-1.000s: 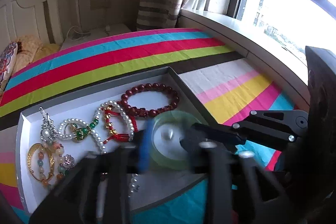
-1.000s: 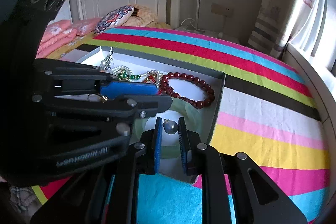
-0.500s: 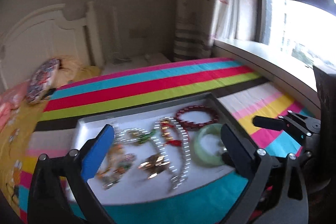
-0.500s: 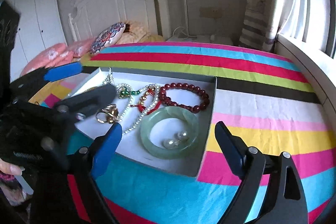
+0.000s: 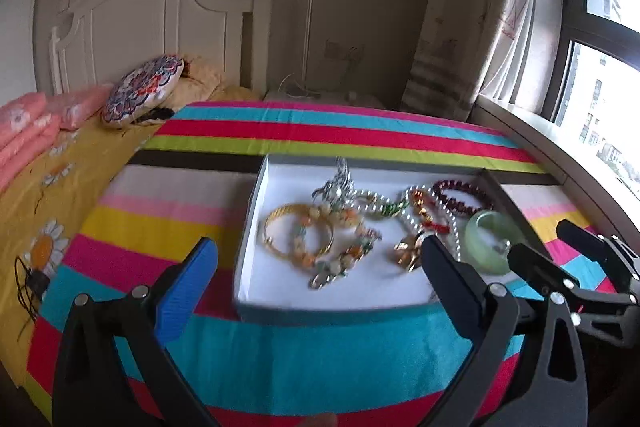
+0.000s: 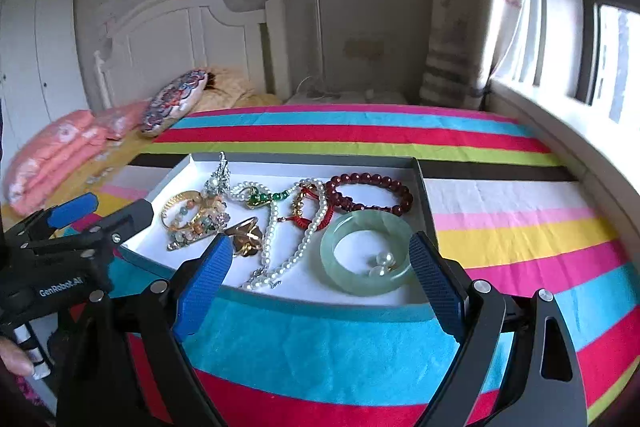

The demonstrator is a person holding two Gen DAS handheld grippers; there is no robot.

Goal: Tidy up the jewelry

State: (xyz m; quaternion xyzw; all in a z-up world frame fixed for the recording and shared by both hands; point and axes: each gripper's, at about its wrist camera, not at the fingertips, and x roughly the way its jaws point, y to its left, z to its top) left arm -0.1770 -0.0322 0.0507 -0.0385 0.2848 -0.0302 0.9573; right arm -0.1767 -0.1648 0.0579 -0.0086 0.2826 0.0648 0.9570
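A shallow white box (image 6: 420, 179) (image 5: 250, 223) lies on the striped bedspread and holds the jewelry. Inside are a green jade bangle (image 6: 366, 287) (image 5: 478, 231) with two pearl earrings (image 6: 382, 263) in its ring, a dark red bead bracelet (image 6: 372, 181) (image 5: 460, 197), a pearl necklace (image 6: 294, 255), a gold bangle (image 5: 276, 223) (image 6: 174, 207) and a gold brooch (image 6: 246, 237). My left gripper (image 5: 318, 257) is open and empty, at the box's near left edge. My right gripper (image 6: 320, 261) is open and empty, at the near right edge before the bangle.
The striped bedspread (image 6: 500, 227) covers the bed. A windowsill (image 6: 568, 131) runs along the right. A white headboard (image 5: 160, 27), a patterned cushion (image 5: 142, 95) and pink folded bedding (image 6: 60, 151) lie at the far left.
A second ago my right gripper was shut on a pearl earring over the jade bangle. It has let go; the earrings lie in the bangle. Both grippers have opened and drawn back from the box.
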